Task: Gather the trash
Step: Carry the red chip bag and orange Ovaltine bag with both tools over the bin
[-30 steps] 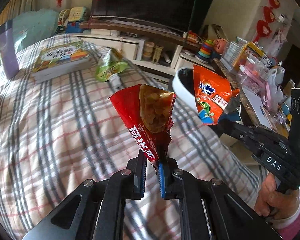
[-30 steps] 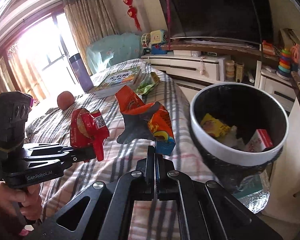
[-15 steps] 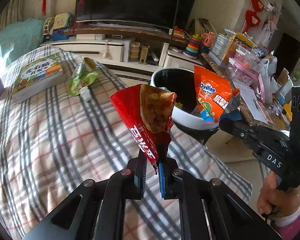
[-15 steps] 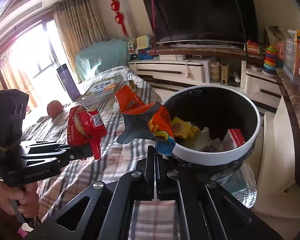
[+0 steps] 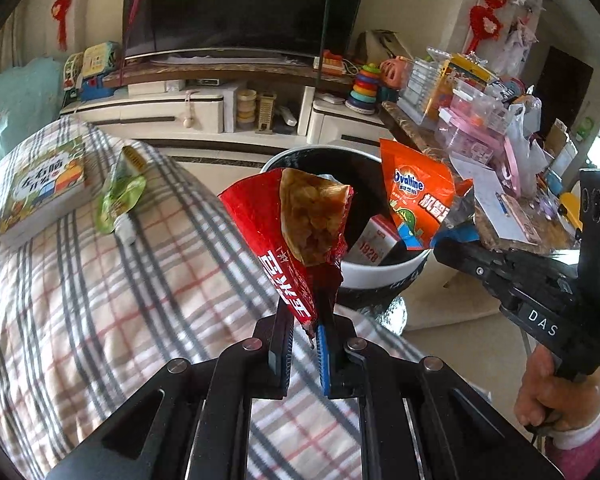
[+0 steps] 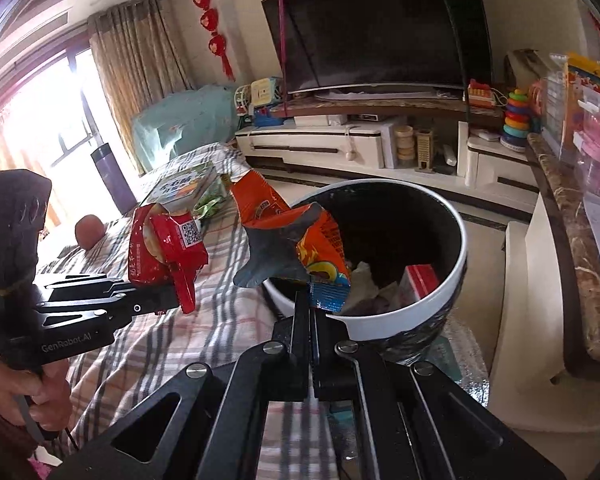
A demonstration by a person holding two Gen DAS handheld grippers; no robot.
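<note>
Plaid bed point(image 5: 100, 300), left hand-held gripper point(image 5: 302, 334) angled down, pinching red wrapper point(image 5: 288, 240)

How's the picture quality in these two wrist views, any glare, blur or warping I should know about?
Right wrist view: the window at upper left is blown out white, washing out the curtain edge beside it. Both views: fisheye warping bends the TV and cabinet lines, with dark corners. Left wrist view: evenly lit and sharp, the print on the red snack bag and orange Ovaltine bag is readable.
</note>
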